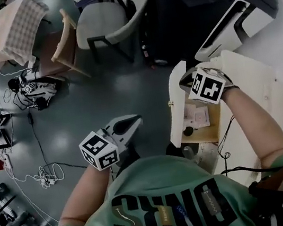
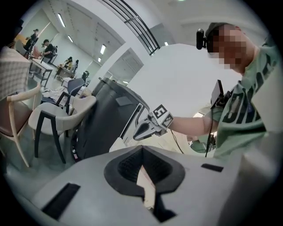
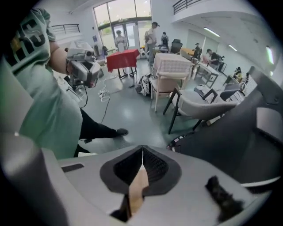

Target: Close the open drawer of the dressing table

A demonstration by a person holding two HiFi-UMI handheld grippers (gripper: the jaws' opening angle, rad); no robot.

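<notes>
- Fingers (image 2: 126, 165) of the left gripper (image 1: 132, 122) are pressed together and hold nothing; the right gripper (image 1: 185, 80) is the same.
- It hovers over the open cream drawer with a wooden floor (image 1: 209, 133) of the cream dressing table (image 1: 266, 89).
- Pushing one corner could skew and jam the drawer, or pinch the thin black cable (image 1: 229, 128).

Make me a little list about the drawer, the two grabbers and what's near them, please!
Drawer: open, pulled out of the dressing table
Inside it: paper and a small dark thing
Left gripper: jaws together, empty, over the floor, away from the drawer
Right gripper: jaws together, empty, up by the drawer front; touching or not, cannot tell
Nearby: grey chair
</notes>
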